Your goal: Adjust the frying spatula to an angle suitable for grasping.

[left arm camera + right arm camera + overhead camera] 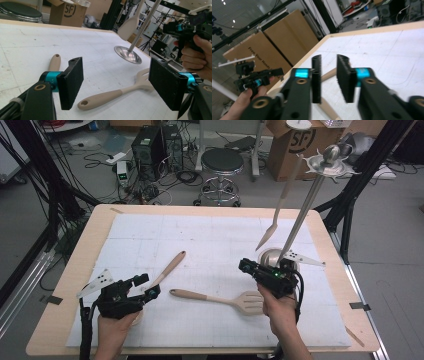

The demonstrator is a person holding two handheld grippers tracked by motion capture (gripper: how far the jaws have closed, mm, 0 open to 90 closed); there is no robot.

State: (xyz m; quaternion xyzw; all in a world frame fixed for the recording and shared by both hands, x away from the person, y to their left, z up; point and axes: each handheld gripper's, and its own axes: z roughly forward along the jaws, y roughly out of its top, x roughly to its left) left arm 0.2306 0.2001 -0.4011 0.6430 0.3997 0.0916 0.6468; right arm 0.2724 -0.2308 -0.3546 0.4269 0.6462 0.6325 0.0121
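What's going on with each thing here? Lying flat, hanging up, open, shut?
Beige slotted wooden spatula: lying flat on the white mat, untouched.
Beige wooden spoon: lying flat beside the left gripper.
Pale spatula: hanging from the rack, off the table.
Silver metal rack stand: upright on its round base.
Left gripper: open wide, holding nothing.
Right gripper: jaws apart by a narrow gap, holding nothing.

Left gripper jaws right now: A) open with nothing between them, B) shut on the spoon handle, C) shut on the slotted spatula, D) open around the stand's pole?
A: in the left gripper view the left gripper has its jaws wide apart, and the slotted spatula lies on the table beyond them, ungripped.
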